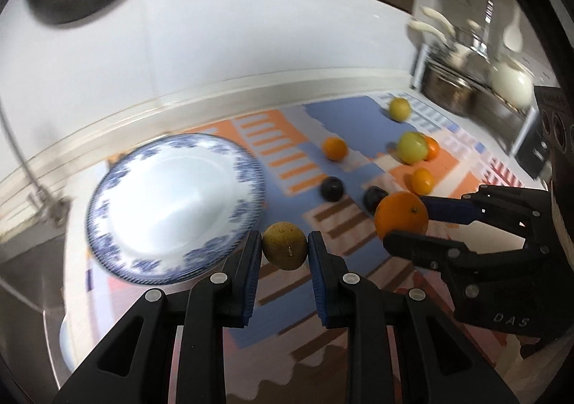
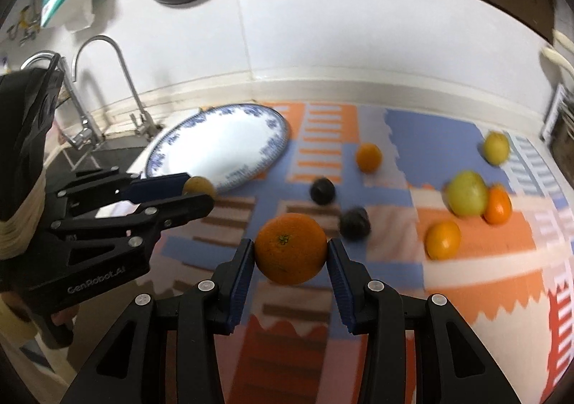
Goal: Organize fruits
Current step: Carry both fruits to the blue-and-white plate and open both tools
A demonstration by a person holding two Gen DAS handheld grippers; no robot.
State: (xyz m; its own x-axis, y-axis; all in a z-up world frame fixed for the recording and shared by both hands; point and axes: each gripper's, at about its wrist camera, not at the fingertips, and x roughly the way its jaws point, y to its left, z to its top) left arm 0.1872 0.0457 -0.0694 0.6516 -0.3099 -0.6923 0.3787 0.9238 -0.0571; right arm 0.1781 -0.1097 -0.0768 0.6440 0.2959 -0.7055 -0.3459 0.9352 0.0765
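Gripping a brownish-green round fruit, the left gripper hangs just beside the near rim of the blue-patterned plate; the right gripper clamps a large orange above the patterned mat. Both fruits look mid-carry. Next, each likely needs lowering onto the empty plate and releasing gently, while oranges, dark plums and yellow-green fruit wait on the mat.
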